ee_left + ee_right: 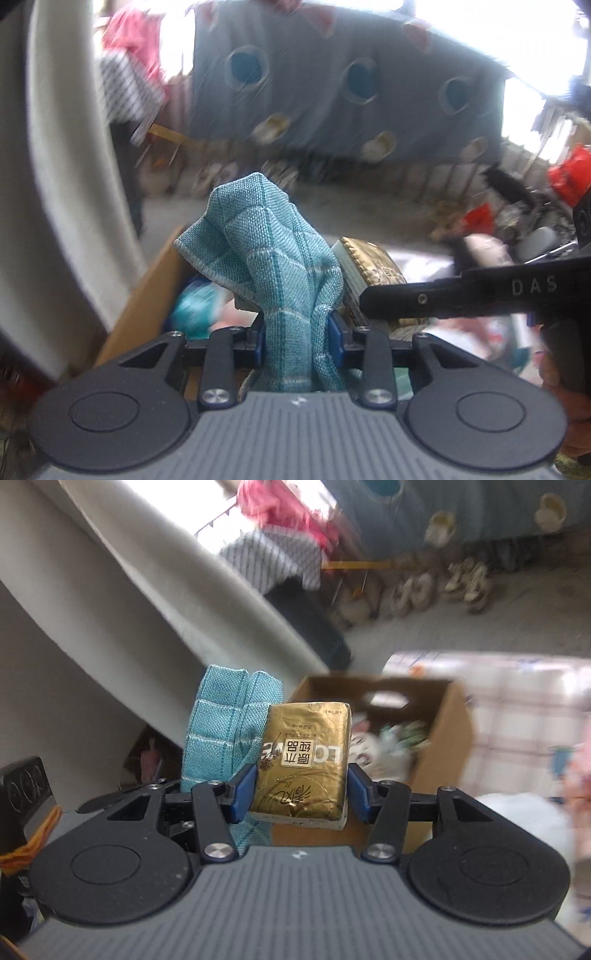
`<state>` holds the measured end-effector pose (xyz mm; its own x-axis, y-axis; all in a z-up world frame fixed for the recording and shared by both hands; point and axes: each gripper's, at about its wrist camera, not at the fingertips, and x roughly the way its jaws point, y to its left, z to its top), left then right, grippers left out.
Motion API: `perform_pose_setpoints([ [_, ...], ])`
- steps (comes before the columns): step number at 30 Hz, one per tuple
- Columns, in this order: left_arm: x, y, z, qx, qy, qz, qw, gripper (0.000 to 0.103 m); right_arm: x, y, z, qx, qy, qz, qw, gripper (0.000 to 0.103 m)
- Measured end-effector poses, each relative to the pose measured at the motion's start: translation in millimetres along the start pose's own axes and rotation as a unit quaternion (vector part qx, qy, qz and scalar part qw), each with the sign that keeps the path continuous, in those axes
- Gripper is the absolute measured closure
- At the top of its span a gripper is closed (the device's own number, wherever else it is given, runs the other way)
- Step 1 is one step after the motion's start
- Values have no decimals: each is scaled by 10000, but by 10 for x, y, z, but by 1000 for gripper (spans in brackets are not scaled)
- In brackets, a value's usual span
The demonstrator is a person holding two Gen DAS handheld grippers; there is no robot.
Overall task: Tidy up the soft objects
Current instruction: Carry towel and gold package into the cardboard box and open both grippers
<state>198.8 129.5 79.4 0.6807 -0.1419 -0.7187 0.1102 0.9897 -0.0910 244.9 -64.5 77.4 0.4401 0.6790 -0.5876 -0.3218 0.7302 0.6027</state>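
My left gripper (297, 332) is shut on a bunched teal woven cloth (273, 258) that stands up between its blue pads. My right gripper (301, 786) is shut on a gold tissue pack (304, 764), gripped by its two sides. In the left wrist view the right gripper's black finger (443, 299) reaches in from the right with the gold pack (369, 266) just behind the cloth. In the right wrist view the teal cloth (218, 738) shows to the left of the pack. An open cardboard box (439, 731) with soft items inside sits beyond both.
A white curved surface (62, 184) rises at the left. A grey-blue patterned sheet (332, 85) hangs at the back, with shoes (465, 579) on the floor below it. Pink and striped clothes (280, 542) hang nearby. A checked cloth surface (517, 723) lies right of the box.
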Motion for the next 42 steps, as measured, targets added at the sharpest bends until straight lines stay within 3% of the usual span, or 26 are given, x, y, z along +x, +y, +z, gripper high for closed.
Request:
perform_pose_setpoints([
  [5, 337, 614, -68, -2, 559, 340, 9979, 69, 852, 216, -84, 54, 728, -116, 9973, 52],
  [10, 673, 882, -126, 326, 1025, 548, 9927, 69, 1391, 372, -200, 4, 1199, -415, 9919, 51],
  [13, 861, 923, -219, 650, 1358, 613, 9867, 69, 1606, 375, -264, 88, 1479, -590, 9872, 51],
  [17, 1013, 877, -375, 952, 1653, 723, 9790, 69, 1749, 57, -299, 313, 1744, -678, 9818, 51],
  [24, 1347, 798, -426, 1410, 2049, 1016, 9632, 67, 2085, -228, -306, 854, 1867, -729, 9760, 49],
  [29, 1465, 802, -435, 1503, 2139, 1121, 9587, 64, 2255, -288, -363, 1010, 1914, -765, 9733, 49],
  [32, 1480, 801, -431, 1585, 2191, 1261, 9544, 56, 2350, -373, -383, 1272, 1933, -694, 9704, 49],
  [33, 1473, 804, -433, 1612, 2195, 1309, 9532, 48, 2366, -398, -390, 1346, 1939, -673, 9694, 49],
  [39, 1388, 784, -373, 1570, 2082, 1216, 9577, 18, 2399, -488, -428, 1740, 2012, -341, 9634, 43],
  [42, 1341, 746, -361, 1557, 2009, 1209, 9596, 16, 2311, -458, -420, 1716, 1991, -315, 9643, 32],
])
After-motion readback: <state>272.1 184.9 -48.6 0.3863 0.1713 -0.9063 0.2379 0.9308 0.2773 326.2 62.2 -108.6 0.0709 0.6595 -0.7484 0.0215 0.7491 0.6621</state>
